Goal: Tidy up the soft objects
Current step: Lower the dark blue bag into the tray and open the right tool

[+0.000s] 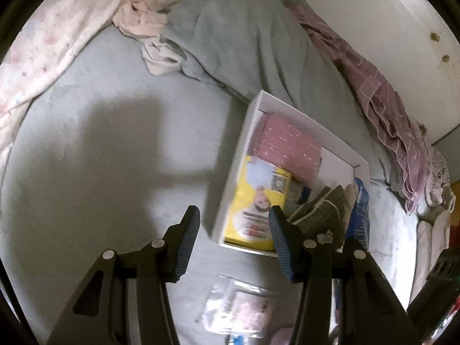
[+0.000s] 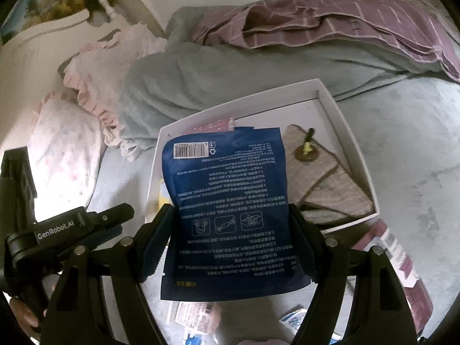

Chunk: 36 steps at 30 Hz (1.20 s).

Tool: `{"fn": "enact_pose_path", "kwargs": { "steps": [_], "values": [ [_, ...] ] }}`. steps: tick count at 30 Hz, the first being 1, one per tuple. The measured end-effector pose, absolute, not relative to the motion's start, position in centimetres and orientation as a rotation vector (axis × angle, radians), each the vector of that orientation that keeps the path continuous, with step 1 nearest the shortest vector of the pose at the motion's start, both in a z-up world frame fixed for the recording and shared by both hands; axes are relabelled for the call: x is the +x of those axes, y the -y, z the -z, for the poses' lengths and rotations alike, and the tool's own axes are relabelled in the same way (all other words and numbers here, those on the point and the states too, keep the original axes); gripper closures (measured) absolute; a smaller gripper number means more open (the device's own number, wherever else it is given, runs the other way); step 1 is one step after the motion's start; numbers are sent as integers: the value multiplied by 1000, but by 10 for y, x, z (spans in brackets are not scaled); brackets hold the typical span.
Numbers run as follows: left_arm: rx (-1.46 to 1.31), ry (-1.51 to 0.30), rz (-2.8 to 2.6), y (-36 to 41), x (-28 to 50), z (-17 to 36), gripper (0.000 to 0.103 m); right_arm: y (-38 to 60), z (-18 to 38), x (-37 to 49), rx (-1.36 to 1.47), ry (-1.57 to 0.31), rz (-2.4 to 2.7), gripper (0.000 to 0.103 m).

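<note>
My right gripper is shut on a blue printed pouch, gripping its two side edges. It holds the pouch flat over the near left part of a white box on the bed. Inside the box lie a grey striped cloth, a pink pack and a yellow pack. My left gripper hangs open and empty over the box's near corner. From there the blue pouch shows at the box's right side. In the right wrist view the left gripper is at the left.
A grey-green blanket and a purple plaid cloth are heaped behind the box. Pink ruffled bedding and a floral pillow lie left. A clear plastic pack and a pink-edged pack rest on the bed near me.
</note>
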<state>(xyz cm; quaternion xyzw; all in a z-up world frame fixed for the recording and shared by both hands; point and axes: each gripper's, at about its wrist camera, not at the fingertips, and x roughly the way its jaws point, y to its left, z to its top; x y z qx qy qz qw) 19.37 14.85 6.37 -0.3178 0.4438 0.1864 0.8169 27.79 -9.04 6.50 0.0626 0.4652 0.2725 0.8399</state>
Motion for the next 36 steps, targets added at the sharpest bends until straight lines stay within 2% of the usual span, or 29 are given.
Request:
{"fn": "enact_pose_path", "kwargs": {
  "steps": [10,16,21,25,30,33,36],
  "values": [
    [-702,-884,-368,-196,160,-64,54,18,-61,270,-29,-955,-490,25],
    [-750,-904,-363,-211,154,-53,54,-5,-43,287,63,-999,-447,23],
    [-765,-917,-319,-211,155,-50,54,-4,-22,287,164,-1080,-534,17],
    [-729,-949,-319,-203,162,-49,54,1,-24,285,202,-1079,-550,15],
    [-695,-965,-288,-193,168,-52,54,3,-28,279,195,-1025,-535,8],
    [-685,-967,-248,-189,170,-54,54,6,-26,284,247,-1039,-582,2],
    [-692,-964,-230,-187,170,-54,54,10,-26,287,288,-1049,-614,0]
  ]
}}
